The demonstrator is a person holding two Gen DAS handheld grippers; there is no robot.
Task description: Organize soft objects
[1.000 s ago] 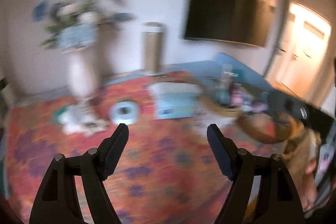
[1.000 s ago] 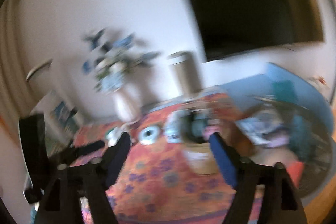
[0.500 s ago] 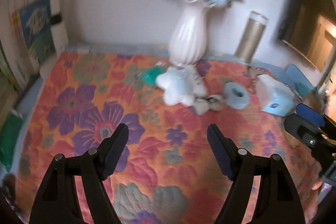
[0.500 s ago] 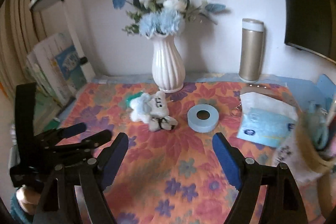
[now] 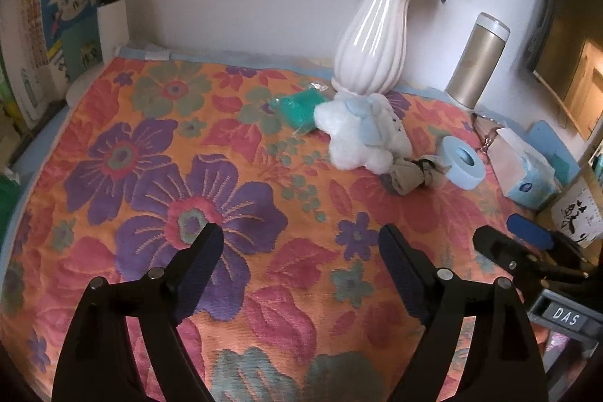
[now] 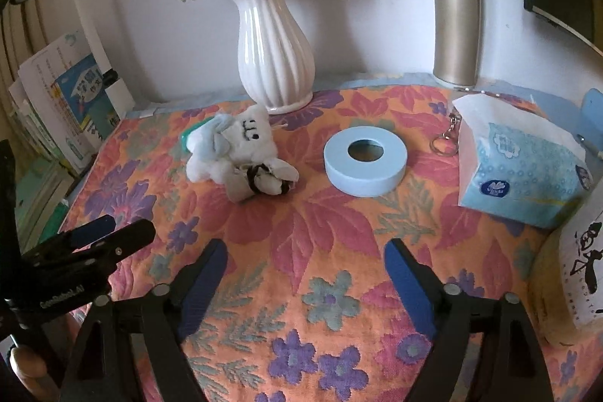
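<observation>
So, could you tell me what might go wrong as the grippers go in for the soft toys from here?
The white plush toy lies right at the foot of the tall white vase, so a reach that overshoots could knock the vase over. The small beige plush touches the white one, so a pinch may drag both. The teal packet sits mostly hidden behind the plush in the right wrist view and could be missed. Both the left gripper and the right gripper are open and empty.

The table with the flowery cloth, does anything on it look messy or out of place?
Mostly the soft things: a white plush toy lies toppled by the vase, a rolled sock bundle against it and a teal packet behind. Nothing looks spilled or broken.
</observation>
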